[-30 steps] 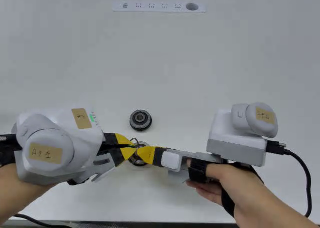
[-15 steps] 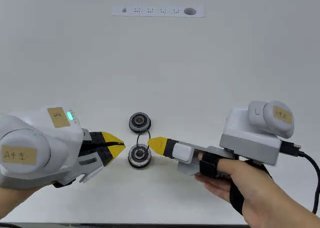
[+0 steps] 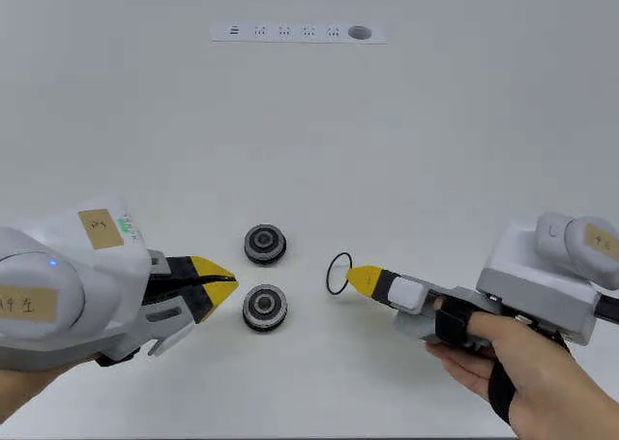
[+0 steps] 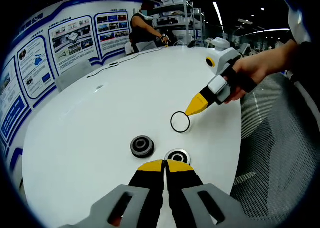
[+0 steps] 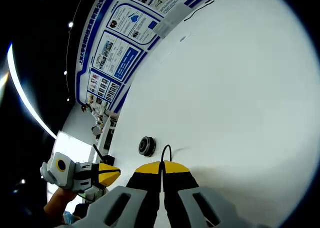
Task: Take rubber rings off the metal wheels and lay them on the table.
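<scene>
Two small metal wheels lie on the white table: the far wheel point(image 3: 265, 244) point(image 4: 142, 146) point(image 5: 147, 145) wears a dark rubber band, and the near wheel point(image 3: 264, 307) point(image 4: 178, 156) shows a bright metal rim. My right gripper point(image 3: 356, 278) point(image 5: 161, 164) is shut on a thin black rubber ring point(image 3: 338, 274) point(image 4: 180, 122) point(image 5: 166, 153), which hangs just above the table to the right of the wheels. My left gripper point(image 3: 224, 287) point(image 4: 165, 164) is shut with nothing in it, its tips just left of the near wheel.
A white power strip point(image 3: 298, 33) lies at the far edge of the table. Bare tabletop point(image 3: 406, 169) stretches behind and to the right of the wheels. The right gripper's cable trails off at the right.
Both grippers met at the near wheel a second ago. The right one has since drawn away rightward with the ring, and the left one has backed off to the left.
</scene>
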A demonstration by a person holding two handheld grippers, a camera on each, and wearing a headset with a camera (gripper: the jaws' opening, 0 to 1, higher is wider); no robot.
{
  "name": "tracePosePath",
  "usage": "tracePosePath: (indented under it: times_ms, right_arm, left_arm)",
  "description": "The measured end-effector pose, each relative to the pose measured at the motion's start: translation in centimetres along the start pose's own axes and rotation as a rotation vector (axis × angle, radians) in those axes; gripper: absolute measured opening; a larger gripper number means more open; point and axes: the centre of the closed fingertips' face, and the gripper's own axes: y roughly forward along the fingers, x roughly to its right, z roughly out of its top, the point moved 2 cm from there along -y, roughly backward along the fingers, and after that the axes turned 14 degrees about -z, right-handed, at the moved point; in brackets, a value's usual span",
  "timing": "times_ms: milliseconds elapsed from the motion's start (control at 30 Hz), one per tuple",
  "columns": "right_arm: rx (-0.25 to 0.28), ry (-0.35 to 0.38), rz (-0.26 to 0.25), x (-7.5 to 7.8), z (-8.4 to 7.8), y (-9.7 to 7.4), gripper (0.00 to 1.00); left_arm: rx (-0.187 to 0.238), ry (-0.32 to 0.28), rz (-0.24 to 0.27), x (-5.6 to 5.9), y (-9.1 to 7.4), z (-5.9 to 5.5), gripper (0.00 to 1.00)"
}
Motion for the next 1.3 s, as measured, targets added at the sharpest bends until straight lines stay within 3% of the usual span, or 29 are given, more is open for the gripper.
tracePosePath:
  times_ms: [133,600,767,933,1033,1300]
  right_arm:
    - [-0.002,-0.015,-0.064,1.2,-0.1,-0.1,0.02]
    - [0.042,-0.138,-0.153,2.5,0.6,-1.8,0.1]
    - [0.062,-0.182,-0.098,1.8,0.6,-2.5,0.13]
    - [0.046,-0.216,-0.002,0.3,-0.5,-2.2,0.18]
    - [0.03,-0.28,0.046,-0.8,-1.2,-2.1,0.22]
    - [0.002,-0.306,0.11,-2.0,-2.5,-2.0,0.24]
  left_arm:
    - [-0.018,-0.002,-0.007,0.3,0.5,-0.4,0.01]
    - [-0.027,0.004,-0.036,0.7,1.0,-0.7,0.02]
    - [-0.029,0.02,-0.047,0.4,1.5,-0.2,0.02]
    - [-0.04,0.033,-0.06,0.2,2.0,-0.1,0.02]
    - [-0.04,0.035,-0.069,0.4,2.2,-0.1,0.03]
    - [-0.045,0.029,-0.09,0.8,2.5,-0.6,0.06]
